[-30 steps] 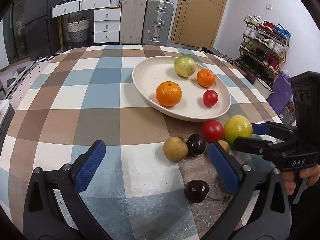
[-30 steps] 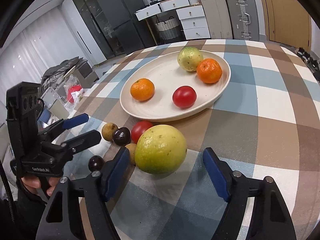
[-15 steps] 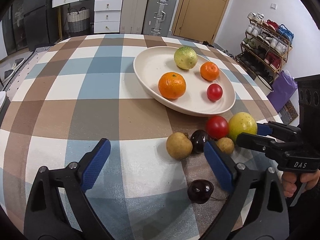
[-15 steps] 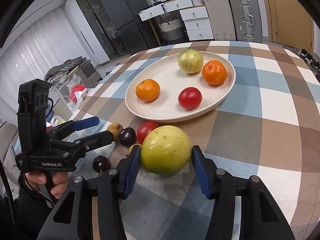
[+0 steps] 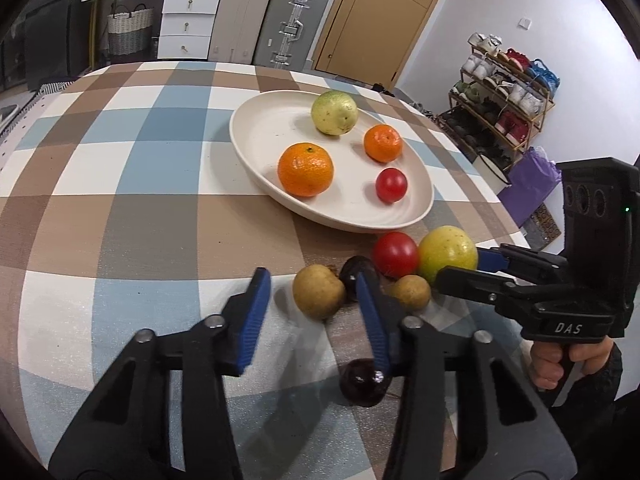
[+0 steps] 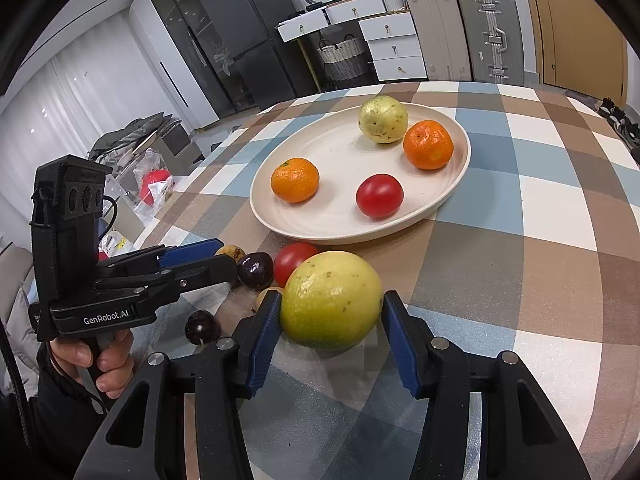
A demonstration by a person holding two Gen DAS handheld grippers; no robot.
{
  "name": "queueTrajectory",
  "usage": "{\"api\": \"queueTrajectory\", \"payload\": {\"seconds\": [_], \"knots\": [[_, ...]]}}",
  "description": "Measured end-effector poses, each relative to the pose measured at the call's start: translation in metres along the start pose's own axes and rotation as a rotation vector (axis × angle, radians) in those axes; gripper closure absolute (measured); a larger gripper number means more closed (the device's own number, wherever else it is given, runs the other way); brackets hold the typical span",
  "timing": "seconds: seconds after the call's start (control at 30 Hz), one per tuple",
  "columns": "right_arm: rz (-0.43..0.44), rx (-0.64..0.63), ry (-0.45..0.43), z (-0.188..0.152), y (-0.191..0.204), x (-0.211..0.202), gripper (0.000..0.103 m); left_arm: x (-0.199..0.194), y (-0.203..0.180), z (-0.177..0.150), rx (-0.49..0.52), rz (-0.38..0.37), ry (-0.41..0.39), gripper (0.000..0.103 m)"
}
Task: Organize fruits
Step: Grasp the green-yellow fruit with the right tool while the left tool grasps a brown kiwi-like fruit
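Right claw (image 6: 326,334) is clamped on the big yellow-green guava (image 6: 331,299), both pads against its sides, fruit sitting on the bench (image 6: 520,280) just in front of the plate (image 6: 448,196). Left claw (image 5: 310,312) is closing. Nothing is between its pads yet; the tan fruit (image 5: 318,290) sits just past the tips, so no hold.

Risks, as a judgement:
- Guava is round and smooth and the pads catch it low on the sides. It could squirt out or roll on the lift and knock the red tomato (image 6: 294,260) and the small tan fruit (image 6: 266,294) touching it.
- The two claws are close together over the same cluster. Left's right finger overlaps the dark plum (image 5: 356,274) in the left view, so it may nudge plum or tan fruit off instead of gripping.
- Second plum (image 5: 364,376) lies loose near the bench edge under the left claw, stem attached. A bump could send it off.
- Plate already crowded on the near side, so a dropped guava could hit the tomato (image 6: 379,195) there.

Look of things: guava dull yellow-green with brown specks, skin intact. Plate holds a second guava (image 6: 383,119), two oranges (image 6: 295,179), one tomato. Off-plate: guava, tomato, two tan fruits, two plums.
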State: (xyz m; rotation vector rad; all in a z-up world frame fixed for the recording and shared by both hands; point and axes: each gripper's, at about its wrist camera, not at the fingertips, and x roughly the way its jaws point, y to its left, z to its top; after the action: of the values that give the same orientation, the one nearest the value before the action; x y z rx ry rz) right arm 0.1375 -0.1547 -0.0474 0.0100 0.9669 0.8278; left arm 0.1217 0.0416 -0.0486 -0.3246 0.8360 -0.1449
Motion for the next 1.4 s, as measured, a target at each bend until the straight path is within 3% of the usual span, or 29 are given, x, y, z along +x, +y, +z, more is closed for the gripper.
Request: {"api": "queueTrajectory", "payload": {"seconds": [0.2,0.83,1.4], "knots": [[0.000,0.001,0.000,0.000,0.000,0.000,0.051,-0.001,-0.001,0.000,-0.004,-0.018,0.008,0.078],[-0.029,-0.024,-0.035,0.000,0.001,-0.006,0.052,-0.013,0.001,-0.002,0.001,0.005,-0.039,0.079],[0.012,-0.007,-0.113,0.005,0.000,-0.022,0.052,-0.043,-0.015,0.011,0.041,0.038,-0.166,0.079]]}}
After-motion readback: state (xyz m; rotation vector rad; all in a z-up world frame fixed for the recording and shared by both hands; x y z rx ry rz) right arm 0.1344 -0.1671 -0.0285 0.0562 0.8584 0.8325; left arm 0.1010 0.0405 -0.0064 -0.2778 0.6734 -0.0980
